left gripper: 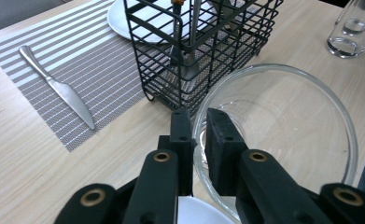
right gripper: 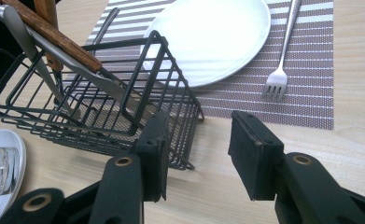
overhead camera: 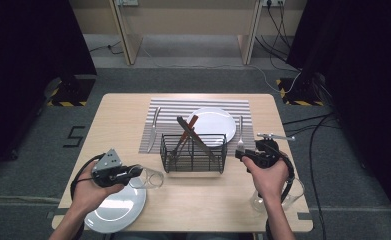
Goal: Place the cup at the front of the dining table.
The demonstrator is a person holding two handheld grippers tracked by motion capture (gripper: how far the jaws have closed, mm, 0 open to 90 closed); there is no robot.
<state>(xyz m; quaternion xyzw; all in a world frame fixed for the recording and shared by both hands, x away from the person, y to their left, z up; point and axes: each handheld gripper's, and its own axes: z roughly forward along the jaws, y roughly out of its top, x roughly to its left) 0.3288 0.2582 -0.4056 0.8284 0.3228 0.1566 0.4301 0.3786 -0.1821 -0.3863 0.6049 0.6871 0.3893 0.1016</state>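
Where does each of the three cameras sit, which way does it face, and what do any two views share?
High view: above the person's side of the table, looking forward and down; both forearms, left gripper and right gripper show.
Left gripper view: rides on the left gripper, facing the wire basket; its jaws pinch the glass rim.
Right gripper view: rides on the right gripper, facing the placemat; jaws apart, holding nothing.
Shared: all three show the wire basket and the white plate.

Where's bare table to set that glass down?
The left gripper holds the glass by its rim. Free: bare wood left of the placemat, and between basket and near edge. Crowded: the placemat and near-left plate.
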